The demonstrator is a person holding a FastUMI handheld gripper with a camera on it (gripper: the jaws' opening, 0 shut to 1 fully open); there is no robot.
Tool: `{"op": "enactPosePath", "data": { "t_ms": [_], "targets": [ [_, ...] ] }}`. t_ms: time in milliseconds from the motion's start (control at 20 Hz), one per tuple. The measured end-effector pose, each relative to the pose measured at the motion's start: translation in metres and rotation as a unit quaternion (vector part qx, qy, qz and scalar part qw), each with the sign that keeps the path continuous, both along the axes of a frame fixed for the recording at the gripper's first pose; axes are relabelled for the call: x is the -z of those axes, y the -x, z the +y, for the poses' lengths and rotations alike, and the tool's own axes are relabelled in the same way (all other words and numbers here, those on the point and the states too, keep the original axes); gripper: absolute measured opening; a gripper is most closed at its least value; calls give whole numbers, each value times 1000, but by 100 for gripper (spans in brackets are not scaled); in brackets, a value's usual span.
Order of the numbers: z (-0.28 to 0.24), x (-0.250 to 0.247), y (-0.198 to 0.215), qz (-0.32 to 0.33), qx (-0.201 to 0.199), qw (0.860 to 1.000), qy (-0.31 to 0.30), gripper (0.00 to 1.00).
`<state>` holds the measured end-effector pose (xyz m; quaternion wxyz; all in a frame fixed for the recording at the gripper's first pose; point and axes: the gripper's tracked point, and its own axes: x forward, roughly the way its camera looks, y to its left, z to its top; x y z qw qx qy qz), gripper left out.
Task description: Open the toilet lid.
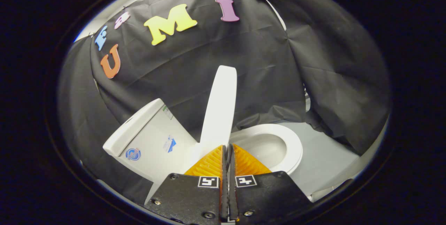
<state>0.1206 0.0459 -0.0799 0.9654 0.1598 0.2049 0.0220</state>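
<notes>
**Gripper view: lid raised, fingers pressed together**

The gripper (227, 145) is clenched, its fingers meeting with no gap; whether they pinch the lower edge of the toilet lid (220, 108) I cannot tell. The lid rises at twelve o'clock just ahead of the tips — upright, seen edge-on. At two o'clock lies the open seat ring (291, 145); at ten o'clock, the tank (144, 138). The lift looks nearly done — next, lean the lid back toward the tank and let go. Nothing blocks it.
</notes>
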Motion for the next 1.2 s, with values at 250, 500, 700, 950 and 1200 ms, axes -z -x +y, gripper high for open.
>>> {"op": "enactPosePath", "data": {
  "t_ms": [250,500,700,950,1200],
  "targets": [
    [24,-15,2,-11,-9,999,34,5],
    [54,-29,0,-25,-20,997,74,5],
    [77,-35,2,-33,-31,993,104,7],
    [99,-39,2,-43,-30,991,126,8],
    [121,-42,2,-50,-43,986,151,9]
  ]
}}
